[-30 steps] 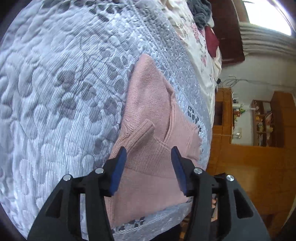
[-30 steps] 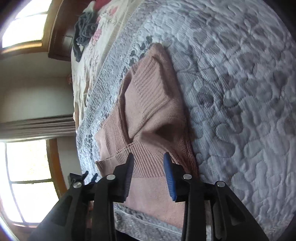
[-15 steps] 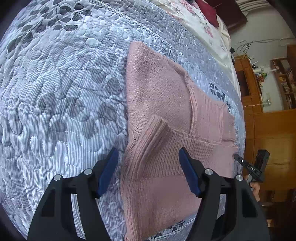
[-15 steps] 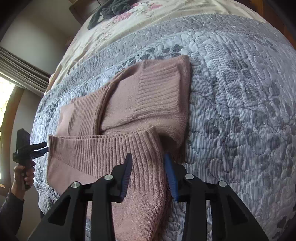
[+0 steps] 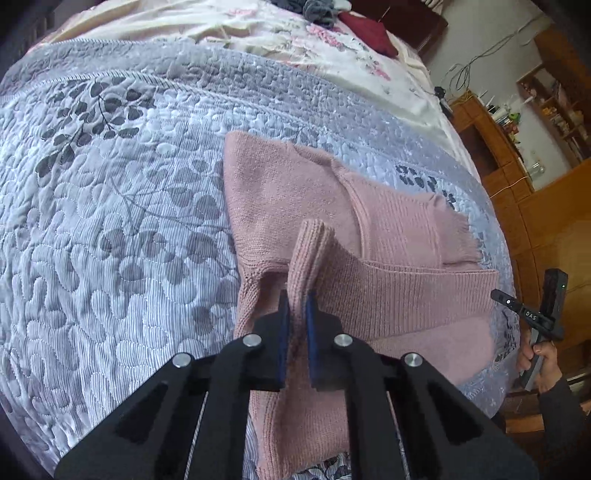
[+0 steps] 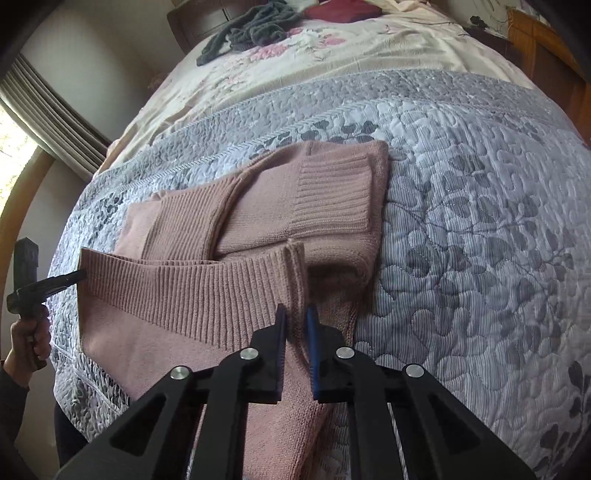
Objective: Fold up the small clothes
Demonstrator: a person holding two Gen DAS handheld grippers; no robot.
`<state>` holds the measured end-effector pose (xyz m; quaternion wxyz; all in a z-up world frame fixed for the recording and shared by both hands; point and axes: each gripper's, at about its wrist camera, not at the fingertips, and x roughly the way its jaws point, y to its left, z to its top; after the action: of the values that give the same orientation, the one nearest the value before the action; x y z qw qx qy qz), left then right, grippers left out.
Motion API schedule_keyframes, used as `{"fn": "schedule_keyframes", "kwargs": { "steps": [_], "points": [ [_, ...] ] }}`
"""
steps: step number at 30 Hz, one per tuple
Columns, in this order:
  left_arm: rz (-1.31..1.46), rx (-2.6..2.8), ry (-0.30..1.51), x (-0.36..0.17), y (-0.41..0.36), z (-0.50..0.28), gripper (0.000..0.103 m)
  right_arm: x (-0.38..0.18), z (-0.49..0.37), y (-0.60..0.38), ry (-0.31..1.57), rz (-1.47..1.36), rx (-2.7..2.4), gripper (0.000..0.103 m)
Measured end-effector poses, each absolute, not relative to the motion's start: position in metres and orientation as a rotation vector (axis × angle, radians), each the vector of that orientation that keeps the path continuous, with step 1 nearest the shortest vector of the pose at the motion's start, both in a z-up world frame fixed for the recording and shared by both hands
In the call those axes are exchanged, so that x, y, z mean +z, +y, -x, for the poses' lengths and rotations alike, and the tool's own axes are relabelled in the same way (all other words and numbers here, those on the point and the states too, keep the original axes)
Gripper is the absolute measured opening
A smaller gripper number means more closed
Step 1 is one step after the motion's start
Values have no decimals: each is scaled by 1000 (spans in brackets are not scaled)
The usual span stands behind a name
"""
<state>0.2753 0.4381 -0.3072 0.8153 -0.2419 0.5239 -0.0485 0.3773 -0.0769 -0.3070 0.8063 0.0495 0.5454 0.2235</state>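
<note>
A pink knit sweater [image 5: 295,192] lies partly folded on the grey quilted bedspread [image 5: 110,221], with its sleeves laid across the body. Its ribbed hem [image 5: 406,291] runs across the near side. My left gripper [image 5: 296,310] is shut on the hem's left corner, which stands up in a pinched ridge between the blue pads. My right gripper [image 6: 296,321] is shut on the hem's other corner, on the sweater [image 6: 258,206]. Each wrist view shows the other gripper at the far end of the hem: the right gripper [image 5: 496,293] and the left gripper [image 6: 82,274], each in a person's hand.
Beyond the quilt lies a floral sheet [image 6: 314,62] with a dark grey garment [image 6: 251,29] and a maroon cushion [image 5: 369,29] near the headboard. Wooden cabinets [image 5: 535,221] stand on one side and a curtained window [image 6: 55,122] on the other. The bed's edge runs just below the grippers.
Both grippers came down onto the ribbed hem and shut on its two corners. They were open above the sweater before. The hem now rises in a pinched ridge at each grip.
</note>
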Motion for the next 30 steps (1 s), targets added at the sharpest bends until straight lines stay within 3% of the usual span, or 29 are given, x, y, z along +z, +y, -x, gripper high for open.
{"fn": "schedule_keyframes", "kwargs": {
  "steps": [11, 30],
  "points": [
    [474, -172, 935, -238, 431, -275, 6, -243, -378, -84, 1011, -160, 462, 9],
    [487, -155, 1009, -272, 461, -413, 6, -265, -505, -66, 1033, -207, 343, 8]
  ]
}}
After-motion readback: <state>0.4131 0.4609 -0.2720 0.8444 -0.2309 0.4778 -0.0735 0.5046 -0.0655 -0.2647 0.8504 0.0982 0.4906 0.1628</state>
